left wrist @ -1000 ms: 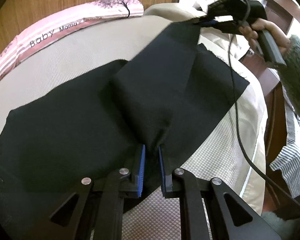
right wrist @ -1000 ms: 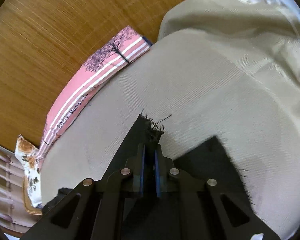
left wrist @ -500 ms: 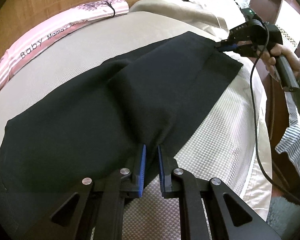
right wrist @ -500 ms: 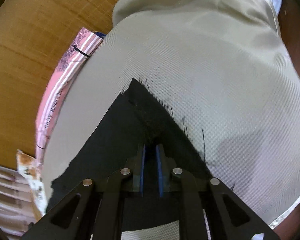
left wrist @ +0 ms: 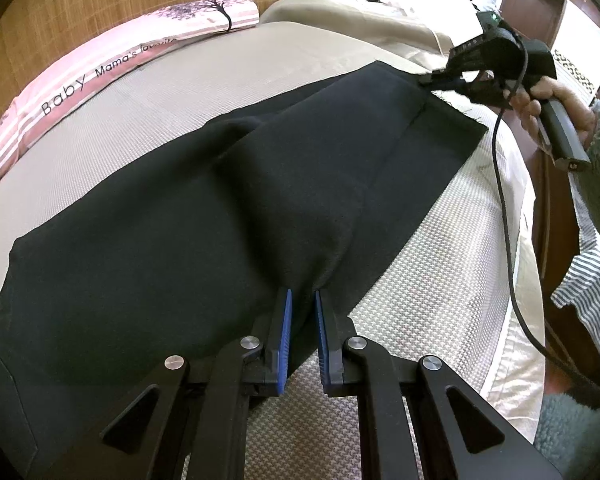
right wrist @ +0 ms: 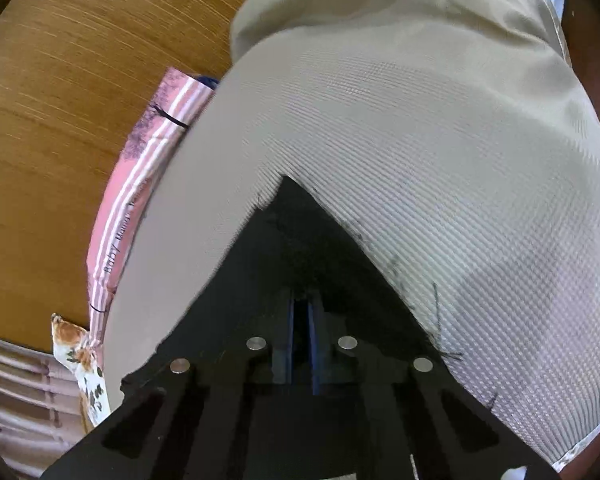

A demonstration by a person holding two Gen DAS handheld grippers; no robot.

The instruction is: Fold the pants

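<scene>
Black pants [left wrist: 204, 216] lie spread lengthwise on the bed, one leg laid over the other. My left gripper [left wrist: 301, 300] is shut on the near edge of the pants at mid-length, with a pinch of cloth between its blue pads. My right gripper [left wrist: 432, 82] is at the far right and grips the hem end of the top leg, low over the bed. In the right wrist view the gripper [right wrist: 300, 304] is shut on the frayed hem corner [right wrist: 300, 232] of the pants.
The bed has a beige textured cover [left wrist: 228, 68] and a pale quilt [left wrist: 380, 12] bunched at the far end. A pink rolled blanket [left wrist: 112, 68] lies along the wooden wall. A striped cloth [left wrist: 584, 276] hangs at the right. A black cable [left wrist: 504, 216] trails from the right gripper.
The right gripper has carried the top leg's hem rightward and down, laying it flat over the lower leg. The left gripper has kept its hold on the near edge.
</scene>
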